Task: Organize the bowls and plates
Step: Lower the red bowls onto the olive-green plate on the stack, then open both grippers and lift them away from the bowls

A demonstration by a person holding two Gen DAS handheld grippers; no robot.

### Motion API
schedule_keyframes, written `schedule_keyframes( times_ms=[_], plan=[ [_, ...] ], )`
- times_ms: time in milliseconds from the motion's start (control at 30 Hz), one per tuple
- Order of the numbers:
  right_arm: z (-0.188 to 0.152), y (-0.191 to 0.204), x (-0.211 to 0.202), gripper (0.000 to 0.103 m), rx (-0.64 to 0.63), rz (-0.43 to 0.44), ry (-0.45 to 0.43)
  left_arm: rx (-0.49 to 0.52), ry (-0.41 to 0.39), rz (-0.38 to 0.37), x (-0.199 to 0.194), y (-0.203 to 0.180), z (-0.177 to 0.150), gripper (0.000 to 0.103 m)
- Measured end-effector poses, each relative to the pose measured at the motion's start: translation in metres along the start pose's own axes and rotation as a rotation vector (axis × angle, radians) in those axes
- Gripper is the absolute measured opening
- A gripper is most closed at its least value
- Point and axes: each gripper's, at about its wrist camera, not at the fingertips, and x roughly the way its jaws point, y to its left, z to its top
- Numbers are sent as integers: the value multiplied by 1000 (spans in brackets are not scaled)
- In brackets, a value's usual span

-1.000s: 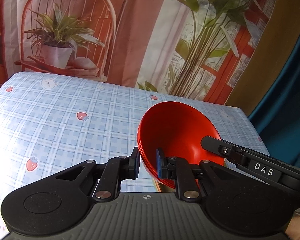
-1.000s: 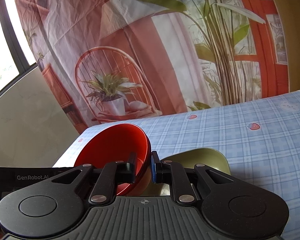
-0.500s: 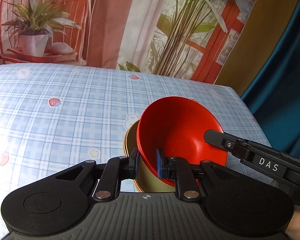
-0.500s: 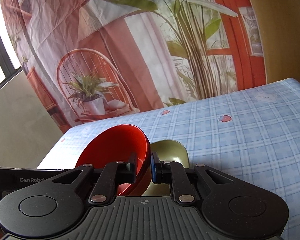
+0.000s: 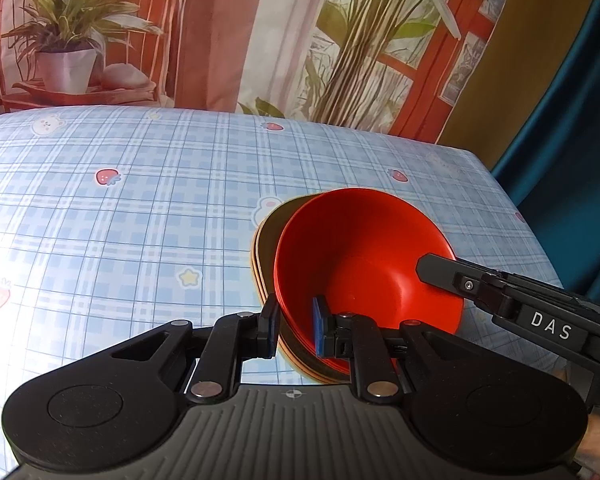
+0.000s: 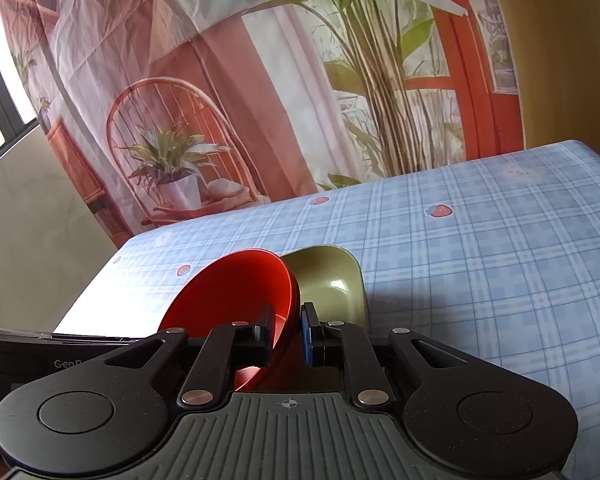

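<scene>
While both claws grip it from opposite sides, the red bowl [image 5: 364, 264] sits tilted over an olive-green bowl [image 6: 332, 280] on the tabletop [image 5: 140, 208], which is covered with a blue plaid cloth dotted with strawberries and little bears. The left claw [image 5: 296, 328] is clenched on the near rim of the red bowl, one pad outside the wall and the blue pad inside. From the right, the right claw [image 6: 286, 334] pinches the opposite rim the same way, its dark finger reaching into the red bowl in the left wrist view [image 5: 440, 276]. The red bowl is partly nested in the green one: the green rim shows as a crescent on the left side of the red bowl in the left view, and stands just behind and to the right of it in the right view. Whether the red bowl has settled fully into the green one I cannot tell. Both bowls are near the right end of the tabletop, toward the near edge. Behind the far edge hangs a printed backdrop [image 6: 260, 80] showing a chair, a potted plant and tall green leaves, with a teal curtain [image 5: 572, 128] at the far right.
</scene>
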Motion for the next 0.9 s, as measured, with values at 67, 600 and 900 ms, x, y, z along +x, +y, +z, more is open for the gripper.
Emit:
schedule_keyframes(
  times_ms=[67, 600, 900],
  plan=[
    [-2, 0, 1, 14, -1, -2, 4, 3, 3, 4, 2, 0, -2, 18],
    [-1, 3, -3, 18, -16, -26, -22, 24, -27, 32, -3, -1, -2, 19],
    [5, 6, -19, 28, -28, -60, -61, 59, -89, 44, -23, -9, 3, 30]
  ],
)
